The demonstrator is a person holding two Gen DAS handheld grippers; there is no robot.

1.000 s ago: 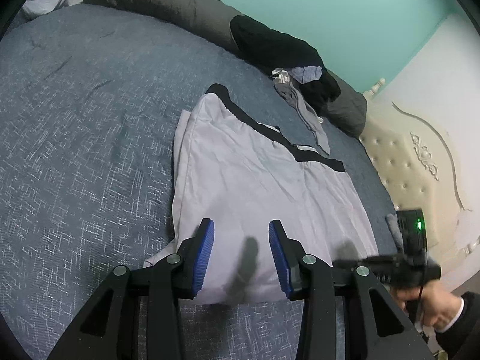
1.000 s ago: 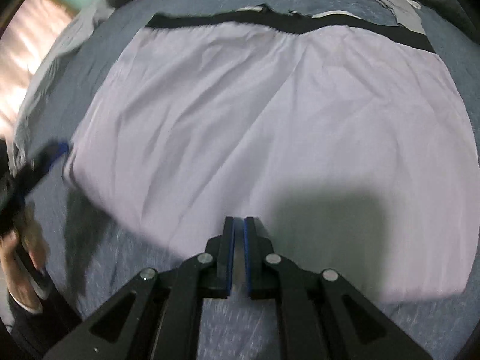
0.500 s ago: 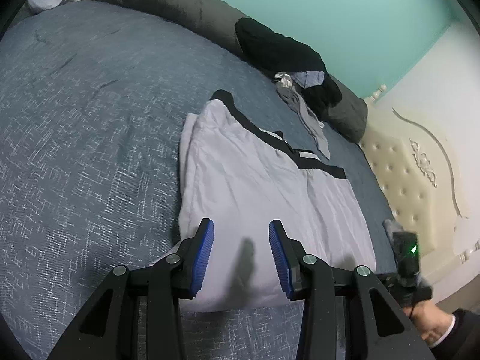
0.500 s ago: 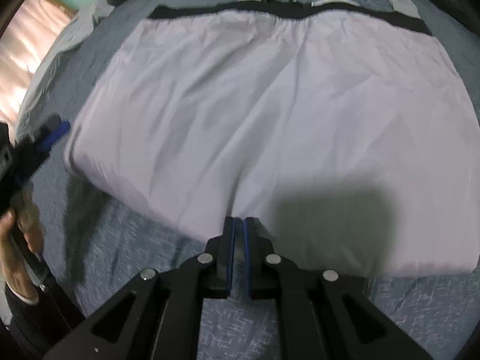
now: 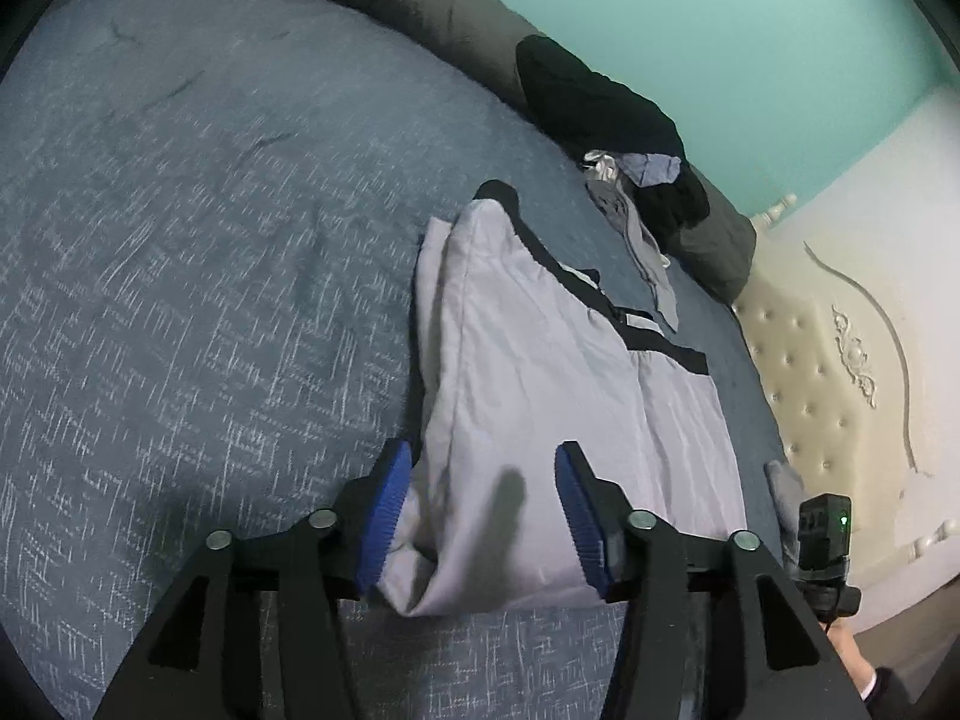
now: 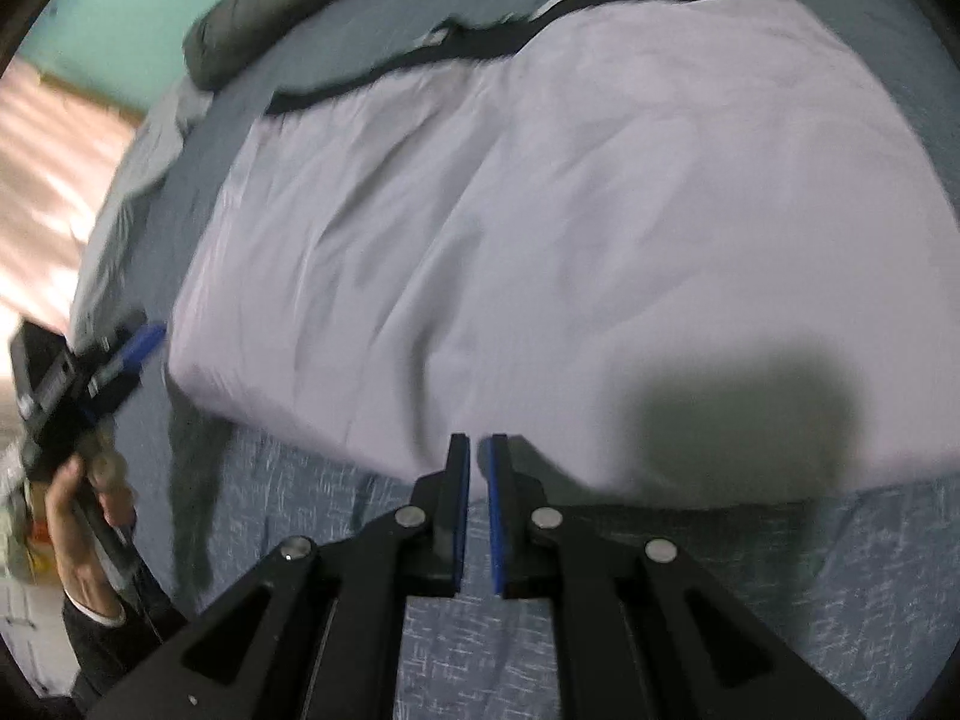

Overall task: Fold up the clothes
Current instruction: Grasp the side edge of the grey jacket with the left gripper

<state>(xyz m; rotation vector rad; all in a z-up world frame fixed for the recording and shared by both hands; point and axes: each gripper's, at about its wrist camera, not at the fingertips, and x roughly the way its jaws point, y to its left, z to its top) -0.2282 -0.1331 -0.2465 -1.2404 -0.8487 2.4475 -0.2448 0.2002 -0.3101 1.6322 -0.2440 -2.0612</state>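
Light grey shorts with a black waistband (image 5: 540,372) lie spread flat on the blue-grey bedspread (image 5: 180,300); they also fill the right wrist view (image 6: 570,210). My left gripper (image 5: 483,474) is open, its blue pads straddling the near left hem corner of the shorts, low over the cloth. My right gripper (image 6: 478,462) is open by a narrow gap, empty, at the near hem edge of the shorts. The left gripper shows in the right wrist view (image 6: 114,354) at the shorts' left corner.
A pile of dark and grey clothes (image 5: 630,138) lies by a grey rolled duvet (image 5: 420,12) along the teal wall. A cream tufted headboard (image 5: 840,372) stands to the right. The right gripper's camera body (image 5: 825,534) shows at the bed edge.
My left gripper has moved forward and down onto the shorts' hem corner. My right gripper has swung left and its jaws have parted slightly from shut.
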